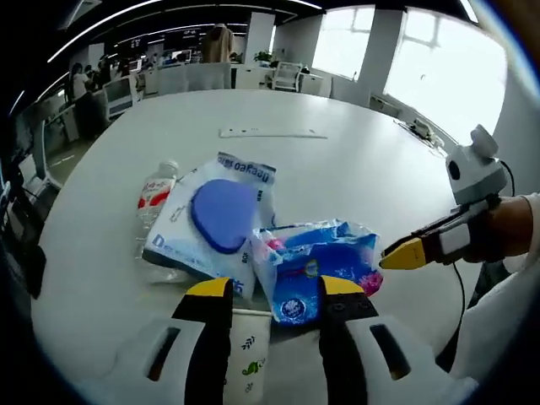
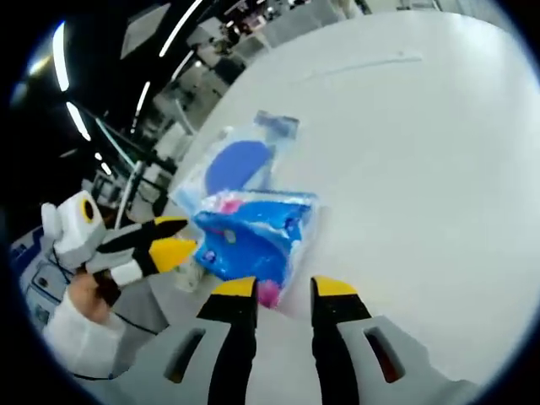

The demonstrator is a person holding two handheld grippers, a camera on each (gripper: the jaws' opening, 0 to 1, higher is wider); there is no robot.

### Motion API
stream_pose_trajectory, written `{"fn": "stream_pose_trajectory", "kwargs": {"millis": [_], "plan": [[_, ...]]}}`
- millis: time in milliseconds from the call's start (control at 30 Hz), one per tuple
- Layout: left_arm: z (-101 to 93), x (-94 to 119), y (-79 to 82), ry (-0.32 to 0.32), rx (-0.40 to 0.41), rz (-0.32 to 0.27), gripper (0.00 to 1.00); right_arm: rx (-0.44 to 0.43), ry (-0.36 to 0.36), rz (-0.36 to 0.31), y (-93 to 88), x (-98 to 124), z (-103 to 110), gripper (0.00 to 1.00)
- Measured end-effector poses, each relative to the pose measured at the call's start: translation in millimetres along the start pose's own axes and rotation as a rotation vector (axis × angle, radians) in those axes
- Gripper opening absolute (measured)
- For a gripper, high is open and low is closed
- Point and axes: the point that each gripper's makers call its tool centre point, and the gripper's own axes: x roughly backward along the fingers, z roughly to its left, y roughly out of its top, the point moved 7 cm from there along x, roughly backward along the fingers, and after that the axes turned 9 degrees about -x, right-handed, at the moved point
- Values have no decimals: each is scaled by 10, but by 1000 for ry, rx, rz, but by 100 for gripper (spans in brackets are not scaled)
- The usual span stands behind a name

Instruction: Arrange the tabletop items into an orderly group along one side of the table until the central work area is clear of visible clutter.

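Your left gripper (image 1: pixel 274 295): jaws apart over paper cup (image 1: pixel 246 354) | right gripper (image 2: pixel 283 291): jaws apart beside blue snack bag (image 1: pixel 316 266) mid-table, touching wipes pack (image 1: pixel 215 224) | Risk: your push slides bag into water bottle (image 1: pixel 156 198).

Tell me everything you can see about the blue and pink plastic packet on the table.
The blue and pink packet is a soft, crinkled, glossy plastic bag with printed blue and pink panels. It lies flat on the white table, its edge overlapping the white pouch with a blue lid. The left claw is just in front of it, and the right claw's yellow tip is close beside it.
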Motion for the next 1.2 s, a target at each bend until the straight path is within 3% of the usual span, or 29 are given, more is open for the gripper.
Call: {"fn": "stream_pose_trajectory", "kwargs": {"millis": [233,367,467,500,667,833,1200], "plan": [[-41,-71,-13,-14,6,27,32,59,-1,27,-21,-96,21,16],[-90,-132,-70,-36,11,56,18,87,-9,43,-39,-115,8,10],[-118,-139,-74,-37,14,57,7,202,-70,22,-3,-91,-65,5],[-123,-137,-74,-38,12,57,4,189,-69,25,-8,-87,-67,2],[-78,-121,-81,-37,61,44,2,135,-54,-28,67,-20,-106,0],[-113,-88,-50,-43,85,26,0,141,-31,-66,142,66,-105,0],[-315,-148,191,-96,37,-11,0,124,-23,-144,260,356,-245,0]]}}
